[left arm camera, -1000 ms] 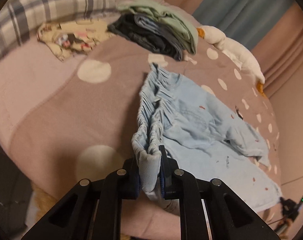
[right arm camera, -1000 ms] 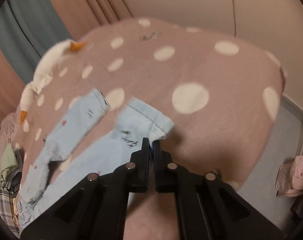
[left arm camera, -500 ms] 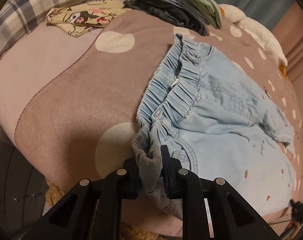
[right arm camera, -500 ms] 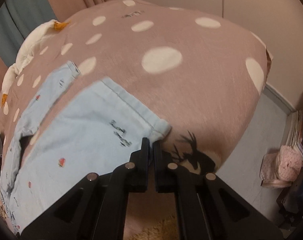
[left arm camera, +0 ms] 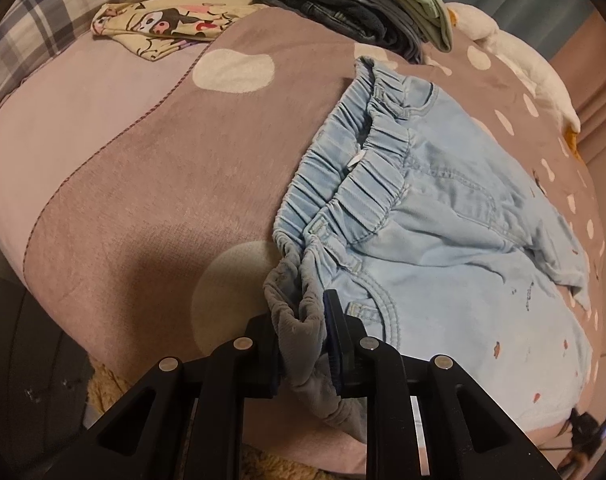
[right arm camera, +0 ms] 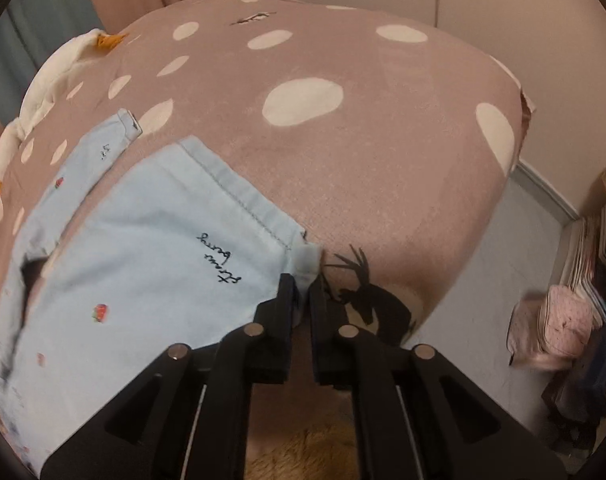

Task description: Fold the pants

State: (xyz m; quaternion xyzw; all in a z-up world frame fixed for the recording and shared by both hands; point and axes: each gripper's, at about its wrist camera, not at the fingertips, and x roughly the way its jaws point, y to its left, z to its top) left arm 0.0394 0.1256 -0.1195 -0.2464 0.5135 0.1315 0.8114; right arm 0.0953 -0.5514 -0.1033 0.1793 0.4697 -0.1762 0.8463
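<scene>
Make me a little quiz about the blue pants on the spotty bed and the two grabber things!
1. True or false: the left gripper is shut on the elastic waistband of the pants.
2. Which part does the right gripper pinch? A) a pocket B) the corner of a leg hem C) the waistband
3. Fill in: beyond the waistband, on the spotted blanket, sits a stack of folded ____.

Key: 1 true; 2 B; 3 clothes
</scene>
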